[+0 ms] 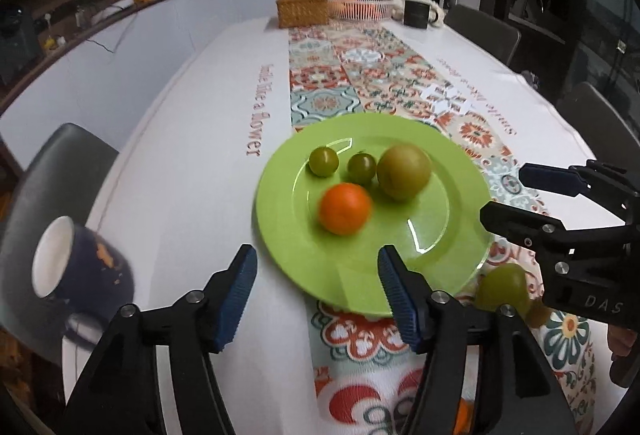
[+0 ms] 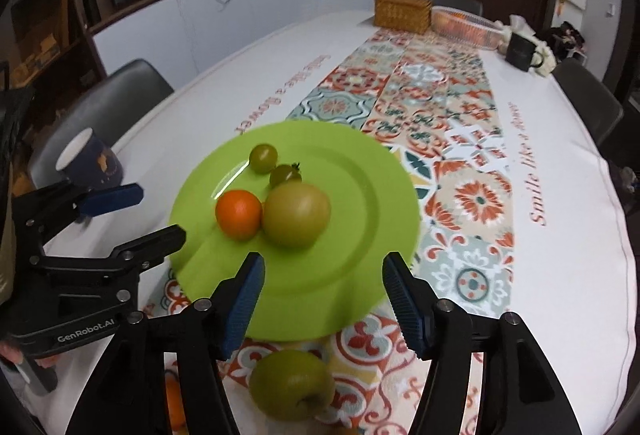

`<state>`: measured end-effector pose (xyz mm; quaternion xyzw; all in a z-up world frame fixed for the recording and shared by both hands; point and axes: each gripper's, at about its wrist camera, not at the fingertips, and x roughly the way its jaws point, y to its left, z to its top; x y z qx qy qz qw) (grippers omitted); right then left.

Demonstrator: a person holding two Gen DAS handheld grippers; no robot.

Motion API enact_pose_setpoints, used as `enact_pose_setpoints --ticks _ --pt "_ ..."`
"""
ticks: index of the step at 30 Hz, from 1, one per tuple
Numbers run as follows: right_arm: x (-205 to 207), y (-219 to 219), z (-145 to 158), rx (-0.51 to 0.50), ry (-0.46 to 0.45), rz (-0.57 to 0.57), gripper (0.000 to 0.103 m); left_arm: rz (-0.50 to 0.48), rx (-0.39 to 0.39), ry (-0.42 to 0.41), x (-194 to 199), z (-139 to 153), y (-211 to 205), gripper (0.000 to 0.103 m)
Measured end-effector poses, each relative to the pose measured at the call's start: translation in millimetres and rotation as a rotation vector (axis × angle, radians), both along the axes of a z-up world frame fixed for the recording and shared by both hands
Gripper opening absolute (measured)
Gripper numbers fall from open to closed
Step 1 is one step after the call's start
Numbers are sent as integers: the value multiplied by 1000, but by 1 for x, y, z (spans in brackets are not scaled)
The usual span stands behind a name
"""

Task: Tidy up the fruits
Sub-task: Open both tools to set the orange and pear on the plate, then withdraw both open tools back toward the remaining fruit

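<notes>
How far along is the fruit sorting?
Done: the orange fruit, a large green fruit and two small green ones sit on the green plate. In hand: nothing; the left gripper and right gripper stand open. Left: a green apple lies off the plate.

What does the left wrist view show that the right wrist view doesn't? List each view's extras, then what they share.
Only the left wrist view: nothing extra that I can make out.

Only the right wrist view: the dimple in the green apple lying off the plate, and a sliver of an orange fruit behind the finger.

Both: the green plate with an orange fruit, a big green fruit and two small green ones, the mug, both grippers open and empty.
</notes>
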<state>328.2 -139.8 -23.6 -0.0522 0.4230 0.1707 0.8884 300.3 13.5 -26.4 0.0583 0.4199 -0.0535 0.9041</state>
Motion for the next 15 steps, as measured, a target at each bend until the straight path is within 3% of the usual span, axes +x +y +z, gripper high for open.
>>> enact_pose_setpoints --ticks 15 --pt "-84 -22 52 64 -126 -14 62 8 -27 -147 -78 60 -12 81"
